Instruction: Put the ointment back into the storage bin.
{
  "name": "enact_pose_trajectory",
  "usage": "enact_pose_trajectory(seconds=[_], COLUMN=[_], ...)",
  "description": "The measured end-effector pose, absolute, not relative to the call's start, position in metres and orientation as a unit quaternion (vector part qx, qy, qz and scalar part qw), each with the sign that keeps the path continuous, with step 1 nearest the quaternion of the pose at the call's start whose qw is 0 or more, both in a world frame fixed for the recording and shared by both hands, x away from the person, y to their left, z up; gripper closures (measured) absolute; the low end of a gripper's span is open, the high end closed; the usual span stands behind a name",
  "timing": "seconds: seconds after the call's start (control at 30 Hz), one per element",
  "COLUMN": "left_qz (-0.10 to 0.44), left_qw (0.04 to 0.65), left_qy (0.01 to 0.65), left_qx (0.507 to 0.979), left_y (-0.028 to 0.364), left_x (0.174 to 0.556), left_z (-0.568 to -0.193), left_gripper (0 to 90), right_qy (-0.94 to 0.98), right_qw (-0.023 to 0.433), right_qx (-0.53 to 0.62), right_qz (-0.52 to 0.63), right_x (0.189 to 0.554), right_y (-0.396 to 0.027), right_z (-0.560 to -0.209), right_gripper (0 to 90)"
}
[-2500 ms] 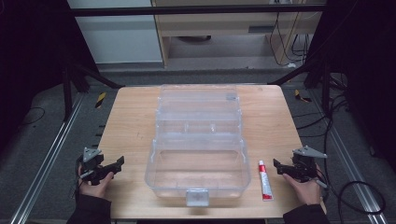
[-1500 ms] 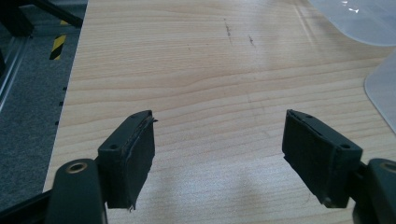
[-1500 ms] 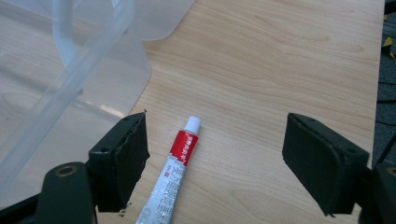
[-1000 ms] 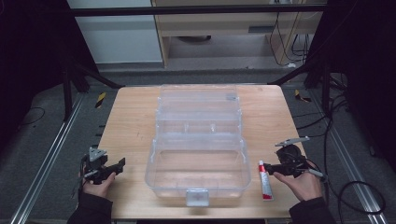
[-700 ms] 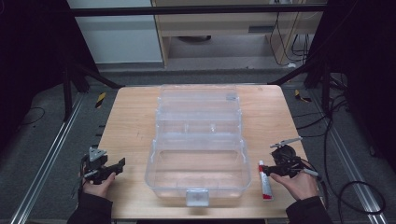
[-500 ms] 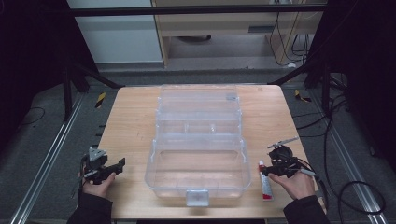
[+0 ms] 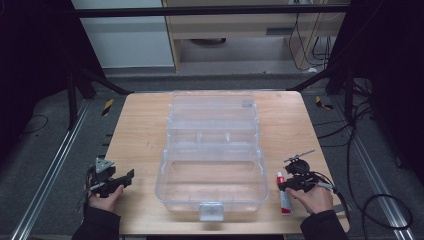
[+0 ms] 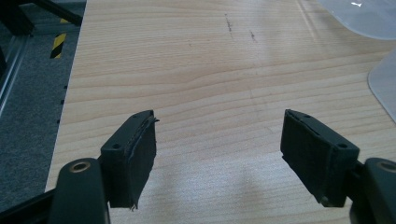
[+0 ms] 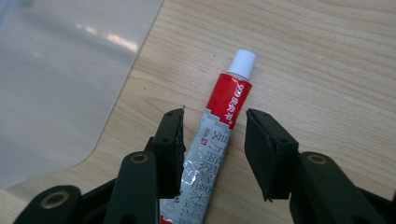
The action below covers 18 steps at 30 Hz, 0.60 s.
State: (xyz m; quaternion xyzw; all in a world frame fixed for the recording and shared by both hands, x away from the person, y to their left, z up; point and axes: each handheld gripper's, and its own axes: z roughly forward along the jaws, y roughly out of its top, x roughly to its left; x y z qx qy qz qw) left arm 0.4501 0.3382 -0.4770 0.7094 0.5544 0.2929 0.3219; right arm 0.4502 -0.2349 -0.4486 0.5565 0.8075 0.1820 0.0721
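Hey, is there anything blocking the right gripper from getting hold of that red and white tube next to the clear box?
Nothing visible does. The tube lies flat on the bare table, already between the right gripper's jaws, which have just been closing. One pad sits against it; a gap remains at the other. The clear box stands apart to one side.

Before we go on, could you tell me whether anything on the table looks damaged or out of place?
Only slightly: the tube between the right tongs looks creased and crumpled at its lower end. The clear box stands open, undamaged.
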Motion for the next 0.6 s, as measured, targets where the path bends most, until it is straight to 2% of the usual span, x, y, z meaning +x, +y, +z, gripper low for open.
enact_pose_trajectory(seconds=[0.6], left_qz=[0.290], left_qw=[0.321], left_qy=[0.553], left_qx=[0.712], left_y=[0.338], left_x=[0.450], left_z=[-0.477], left_gripper=[27.1], right_qy=[0.820], right_qw=[0.074], right_qx=[0.550], right_qz=[0.139], right_x=[0.463], right_y=[-0.227], right_z=[-0.462], right_gripper=[63.1])
